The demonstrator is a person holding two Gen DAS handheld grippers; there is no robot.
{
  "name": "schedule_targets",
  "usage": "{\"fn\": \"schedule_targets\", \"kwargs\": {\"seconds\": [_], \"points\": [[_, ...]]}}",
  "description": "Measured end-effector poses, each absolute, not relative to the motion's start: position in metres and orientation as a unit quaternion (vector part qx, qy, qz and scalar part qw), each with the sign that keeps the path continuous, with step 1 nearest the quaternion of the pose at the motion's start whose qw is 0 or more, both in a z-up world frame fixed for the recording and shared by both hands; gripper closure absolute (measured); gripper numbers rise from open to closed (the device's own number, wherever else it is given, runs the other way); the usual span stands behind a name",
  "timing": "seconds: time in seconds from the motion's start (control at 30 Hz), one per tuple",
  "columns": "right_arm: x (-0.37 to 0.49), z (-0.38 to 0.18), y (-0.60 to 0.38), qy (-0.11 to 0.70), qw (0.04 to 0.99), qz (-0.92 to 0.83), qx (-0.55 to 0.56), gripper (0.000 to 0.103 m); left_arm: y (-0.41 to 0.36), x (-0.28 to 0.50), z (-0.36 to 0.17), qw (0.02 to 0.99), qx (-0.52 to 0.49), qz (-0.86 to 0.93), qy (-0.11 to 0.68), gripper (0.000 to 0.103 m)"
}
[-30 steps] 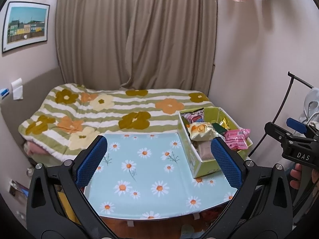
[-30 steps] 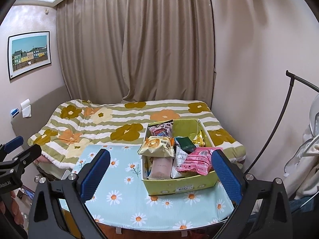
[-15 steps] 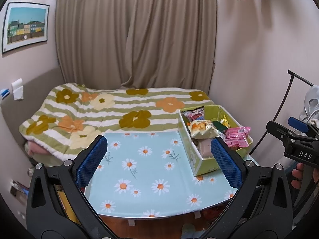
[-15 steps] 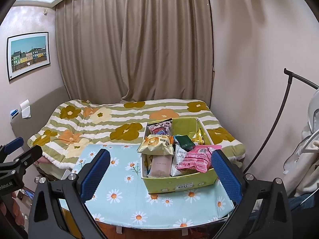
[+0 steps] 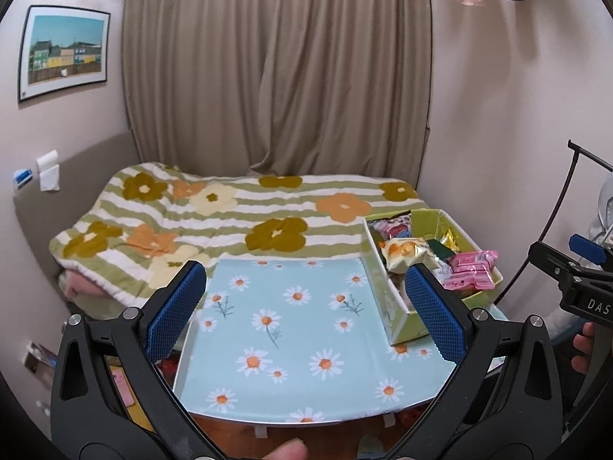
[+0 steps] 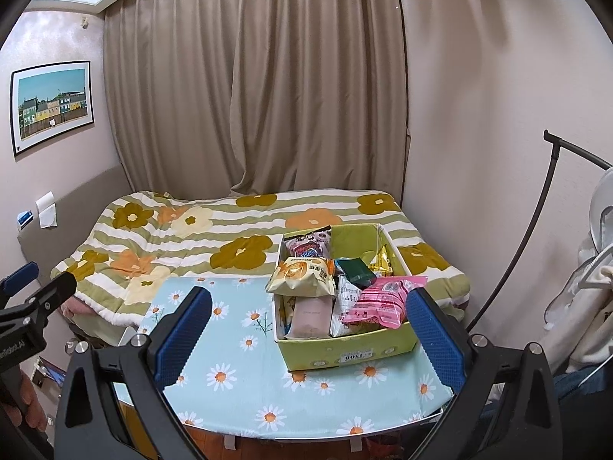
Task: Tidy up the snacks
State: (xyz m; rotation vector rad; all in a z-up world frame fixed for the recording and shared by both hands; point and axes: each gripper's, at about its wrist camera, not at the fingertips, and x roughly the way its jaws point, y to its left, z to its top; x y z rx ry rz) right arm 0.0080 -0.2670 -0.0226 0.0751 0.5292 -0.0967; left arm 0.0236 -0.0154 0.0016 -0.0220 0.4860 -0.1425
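Note:
A green cardboard box (image 6: 346, 352) full of snack packets stands on the right part of a small table with a daisy cloth (image 6: 237, 360). On top lie a yellow bun packet (image 6: 302, 276), a pink packet (image 6: 381, 301), a dark green packet (image 6: 358, 272) and a beige packet (image 6: 310, 316). The box also shows in the left wrist view (image 5: 398, 316), right of centre. My left gripper (image 5: 306, 316) is open and empty above the cloth. My right gripper (image 6: 306, 329) is open and empty, short of the box.
A bed with a striped flower quilt (image 6: 214, 237) lies behind the table, under beige curtains (image 6: 253, 96). A black rack pole (image 6: 532, 230) and hanging clothes (image 6: 590, 287) stand at the right. The wall is close on the right.
Both grippers have drawn back and up slightly, so the table and box sit a little lower and smaller in view. Both jaws stay open.

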Motion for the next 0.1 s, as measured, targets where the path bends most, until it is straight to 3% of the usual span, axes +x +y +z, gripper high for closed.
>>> {"fn": "schedule_targets", "kwargs": {"seconds": [0.1], "points": [[0.0084,-0.0227,-0.2616,0.265,0.962,-0.052,0.035,0.002,-0.0095,0.0223,-0.0022,0.969,-0.014,-0.078,0.234,0.0]]}}
